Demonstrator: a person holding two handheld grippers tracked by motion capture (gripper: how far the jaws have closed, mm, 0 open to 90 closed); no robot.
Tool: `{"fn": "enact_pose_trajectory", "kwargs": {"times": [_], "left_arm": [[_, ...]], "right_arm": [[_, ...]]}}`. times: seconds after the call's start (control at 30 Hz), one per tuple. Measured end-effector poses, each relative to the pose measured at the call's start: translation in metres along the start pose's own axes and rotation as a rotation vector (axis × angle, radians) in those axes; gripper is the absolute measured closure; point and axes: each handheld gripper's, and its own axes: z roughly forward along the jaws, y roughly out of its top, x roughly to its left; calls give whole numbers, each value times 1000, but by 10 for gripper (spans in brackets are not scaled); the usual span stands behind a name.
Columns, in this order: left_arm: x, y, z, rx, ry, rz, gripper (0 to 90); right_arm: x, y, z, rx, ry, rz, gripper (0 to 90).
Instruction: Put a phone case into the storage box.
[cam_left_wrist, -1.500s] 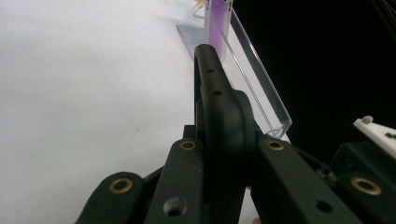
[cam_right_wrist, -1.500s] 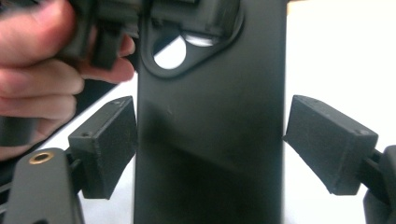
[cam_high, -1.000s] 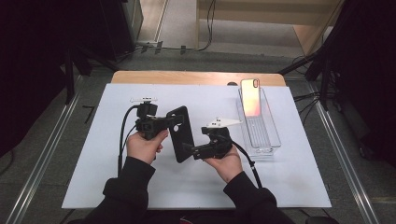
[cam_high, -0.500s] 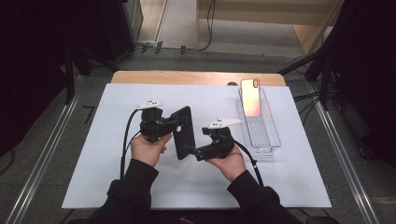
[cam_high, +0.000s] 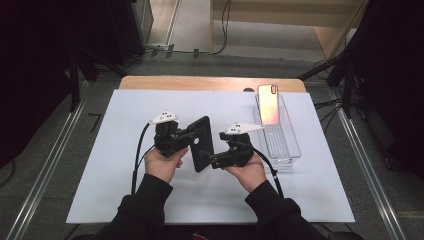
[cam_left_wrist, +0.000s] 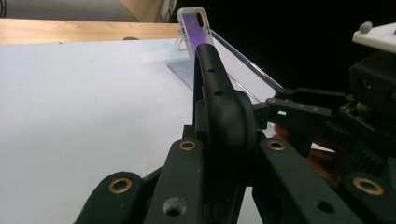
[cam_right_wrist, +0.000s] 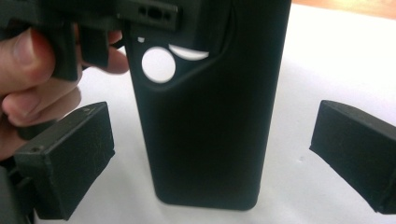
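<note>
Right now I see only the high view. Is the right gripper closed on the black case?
Observer: No. In the right gripper view the right gripper is open. Its jaws stand apart on either side of the case and do not touch it.
Operator: Does the left one hold it?
Observer: Yes. The left gripper view shows the left gripper shut on the case's edge.
Operator: Which end?
Observer: The end with the round camera hole.

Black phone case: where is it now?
High view: the black phone case is held above the white mat at centre, between the left gripper and right gripper.
</note>
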Motion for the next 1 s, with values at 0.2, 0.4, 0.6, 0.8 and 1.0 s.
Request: {"fn": "enact_pose_trajectory", "kwargs": {"times": [0.2, 0.4, 0.6, 0.8, 1.0], "left_arm": [[-7, -1, 4, 13, -17, 0, 848], [-14, -3, 7, 30, -29, 4, 848], [-20, -5, 11, 38, -38, 3, 847], [-22, -4, 11, 38, -49, -3, 843], [-22, -3, 10, 37, -59, -15, 831]], "right_arm": [[2, 2, 1, -5, -31, 13, 0], [4, 3, 3, -5, -41, 14, 0], [6, 2, 5, -6, -48, 13, 0], [9, 1, 2, -34, -50, -3, 108], [10, 2, 1, -45, -58, -8, 125]]}}
